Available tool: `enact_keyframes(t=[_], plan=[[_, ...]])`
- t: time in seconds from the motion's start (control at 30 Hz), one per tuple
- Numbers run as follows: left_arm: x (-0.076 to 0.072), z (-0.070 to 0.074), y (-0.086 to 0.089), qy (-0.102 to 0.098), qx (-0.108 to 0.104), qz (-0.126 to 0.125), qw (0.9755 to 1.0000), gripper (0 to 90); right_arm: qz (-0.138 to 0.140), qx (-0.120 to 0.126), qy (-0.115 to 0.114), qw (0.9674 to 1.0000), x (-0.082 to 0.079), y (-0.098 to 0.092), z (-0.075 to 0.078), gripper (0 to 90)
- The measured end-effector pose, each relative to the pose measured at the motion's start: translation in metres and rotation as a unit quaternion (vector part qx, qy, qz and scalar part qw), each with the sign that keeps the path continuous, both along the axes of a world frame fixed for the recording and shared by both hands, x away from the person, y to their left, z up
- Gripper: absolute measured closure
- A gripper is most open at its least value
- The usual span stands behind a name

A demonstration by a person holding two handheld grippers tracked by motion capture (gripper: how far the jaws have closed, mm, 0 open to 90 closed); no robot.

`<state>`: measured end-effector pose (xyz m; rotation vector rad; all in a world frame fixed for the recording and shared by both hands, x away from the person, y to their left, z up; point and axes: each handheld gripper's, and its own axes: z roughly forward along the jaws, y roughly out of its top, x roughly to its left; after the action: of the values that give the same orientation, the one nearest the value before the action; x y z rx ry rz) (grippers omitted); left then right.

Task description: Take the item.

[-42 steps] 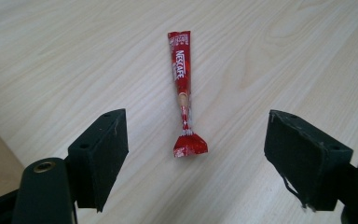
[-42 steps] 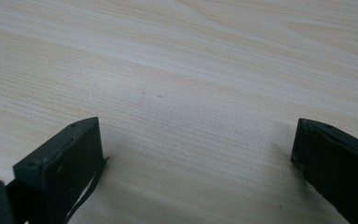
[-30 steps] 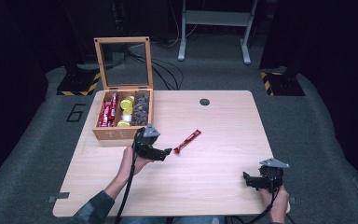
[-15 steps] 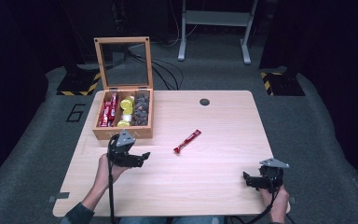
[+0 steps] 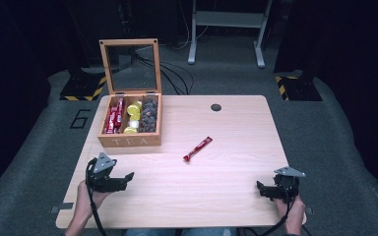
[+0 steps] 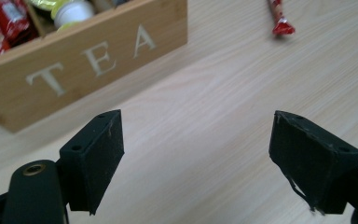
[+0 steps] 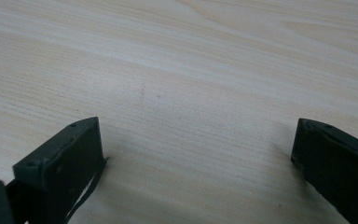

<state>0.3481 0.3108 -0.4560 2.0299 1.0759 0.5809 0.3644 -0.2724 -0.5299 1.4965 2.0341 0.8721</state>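
Left gripper view first: my left gripper (image 6: 196, 163) has its jaws spread wide with nothing between them, just bare table (image 6: 200, 112) under the gap. Right gripper view gives me the same story for the right gripper (image 7: 196, 172): jaws wide apart over plain wood grain, empty.

Moving outward from the left jaws, the wooden tea box (image 6: 74, 70) sits ahead and to the left, its carved "TEA" face toward me, and the tip of the red sachet (image 6: 279, 21) pokes in at the top right, well apart from either pad.

From the high view, I see the red sachet lying loose near the table's middle, tilted, just right of the box. The box's glass lid (image 5: 130, 66) stands up; inside are red packets, yellow pieces and what look like dark pods, though they're too small to be sure.
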Motion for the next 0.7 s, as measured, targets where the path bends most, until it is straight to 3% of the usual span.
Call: enact_keyframes(t=[0.27,0.47,0.6,0.7], plan=[[-0.01,-0.032,0.038,0.023,0.009,0.058,0.998,16.8,0.0,0.0,0.0,1.0,0.0,0.0,0.0,1.5],[-0.011,-0.057,0.061,0.045,0.016,0.098,0.994,15.9,0.0,0.0,0.001,1.0,0.0,0.0,0.0,1.3],[-0.011,-0.068,0.068,0.045,0.021,0.119,0.9917,15.1,-0.001,0.003,0.001,1.0,0.001,0.001,0.0,1.0],[-0.013,-0.072,0.071,0.042,0.014,0.121,0.9917,14.8,0.001,0.0,0.002,1.0,0.001,0.0,0.0,0.9]])
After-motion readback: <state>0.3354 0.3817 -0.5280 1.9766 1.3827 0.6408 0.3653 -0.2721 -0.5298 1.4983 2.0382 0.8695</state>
